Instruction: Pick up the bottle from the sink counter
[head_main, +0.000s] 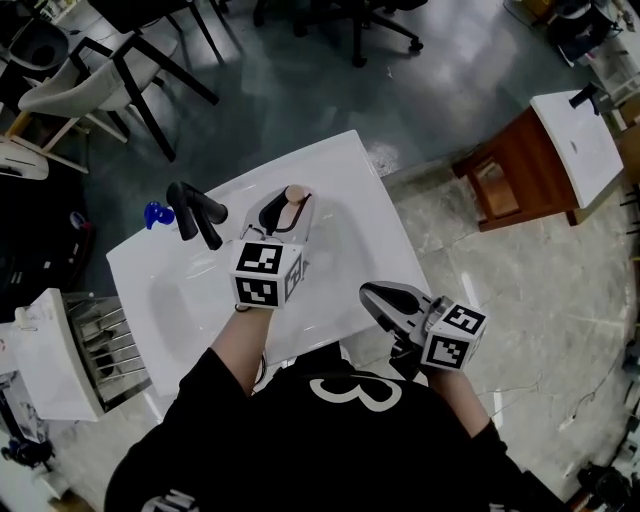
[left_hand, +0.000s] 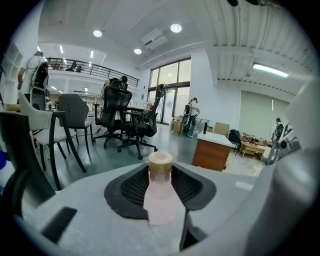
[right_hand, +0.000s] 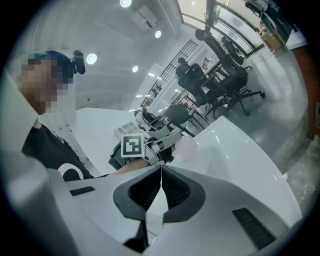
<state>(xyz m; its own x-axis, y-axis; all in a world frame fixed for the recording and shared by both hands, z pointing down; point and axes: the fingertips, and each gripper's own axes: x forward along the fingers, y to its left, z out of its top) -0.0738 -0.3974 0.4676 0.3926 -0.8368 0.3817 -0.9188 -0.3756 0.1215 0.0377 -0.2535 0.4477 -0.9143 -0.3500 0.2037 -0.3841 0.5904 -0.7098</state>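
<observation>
In the left gripper view the pale pink plastic bottle with a tan cap (left_hand: 160, 197) shows only cap, neck and shoulder; its lower body is hidden behind the left tongs (left_hand: 160, 172) gripping it. A small blue object (head_main: 154, 214) beside the black tap (head_main: 196, 212) is too small to identify. The person's black top (head_main: 330, 440) hides the near edge of the white sink tabletop (head_main: 340, 180).

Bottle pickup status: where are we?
Done: left gripper is closed on the pink bottle, pads on both sides. In hand: bottle held over the sink counter; full clearance unclear. Left: perhaps finishing the lift. Right gripper is shut, empty.
</observation>
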